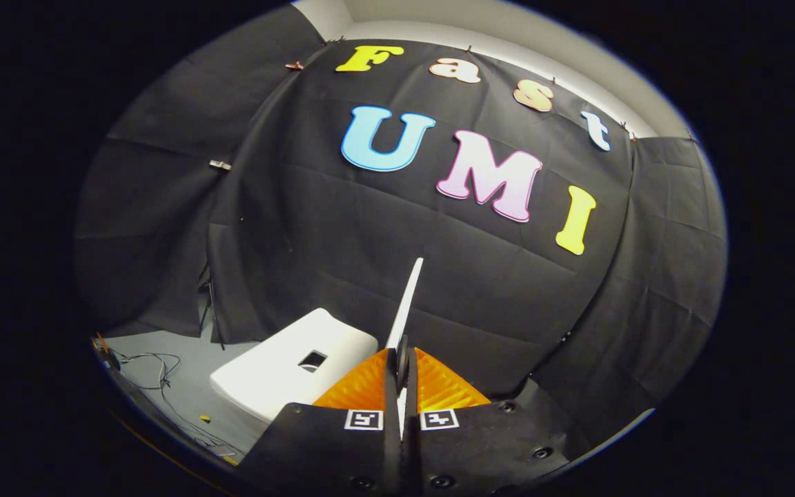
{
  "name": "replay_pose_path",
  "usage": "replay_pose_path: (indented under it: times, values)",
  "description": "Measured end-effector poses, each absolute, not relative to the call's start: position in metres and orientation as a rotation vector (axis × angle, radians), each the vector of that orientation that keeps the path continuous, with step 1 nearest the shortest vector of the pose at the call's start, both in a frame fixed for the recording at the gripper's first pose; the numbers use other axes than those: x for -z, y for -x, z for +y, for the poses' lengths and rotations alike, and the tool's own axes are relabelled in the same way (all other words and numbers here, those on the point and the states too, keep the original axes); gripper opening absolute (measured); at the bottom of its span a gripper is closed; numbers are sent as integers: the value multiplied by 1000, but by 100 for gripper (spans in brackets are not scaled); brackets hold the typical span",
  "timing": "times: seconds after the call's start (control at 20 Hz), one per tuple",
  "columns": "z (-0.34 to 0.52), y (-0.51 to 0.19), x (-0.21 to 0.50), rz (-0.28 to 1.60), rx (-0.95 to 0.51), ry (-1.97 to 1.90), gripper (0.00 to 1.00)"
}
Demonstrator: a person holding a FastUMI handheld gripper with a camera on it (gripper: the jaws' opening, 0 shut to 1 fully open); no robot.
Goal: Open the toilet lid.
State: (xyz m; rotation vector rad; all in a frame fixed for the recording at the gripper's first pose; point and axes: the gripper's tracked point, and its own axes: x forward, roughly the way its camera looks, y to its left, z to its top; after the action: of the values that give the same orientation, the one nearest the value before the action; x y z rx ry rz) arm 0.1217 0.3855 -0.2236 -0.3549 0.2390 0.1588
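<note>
You had the gripper [402, 376] pinched with both orange fingers on the edge of the toilet lid [406, 304], which stood raised, edge-on, just right of the white tank [287, 369]. Best was to keep that firm pinch, swinging it smoothly back toward the tank.

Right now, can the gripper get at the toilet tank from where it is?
Probably not yet. The gripper is shut on the raised lid, which stands edge-on between its fingers. The tank lies beside them with nothing in between, so it would have to let go first.
</note>
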Motion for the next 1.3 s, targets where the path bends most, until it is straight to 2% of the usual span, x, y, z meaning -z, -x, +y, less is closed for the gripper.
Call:
replay_pose_path:
  times: [0.35,0.45,0.65,0.8,1.0,1.3]
  values:
    - [418,-119,232,250,-220,345,5]
    - [430,-117,235,266,-270,327,8]
    - [424,-110,237,299,-312,310,83]
    - [416,-106,205,254,-323,250,98]
    - [387,-100,160,207,-332,204,99]
    - [295,-88,99,146,-282,158,98]
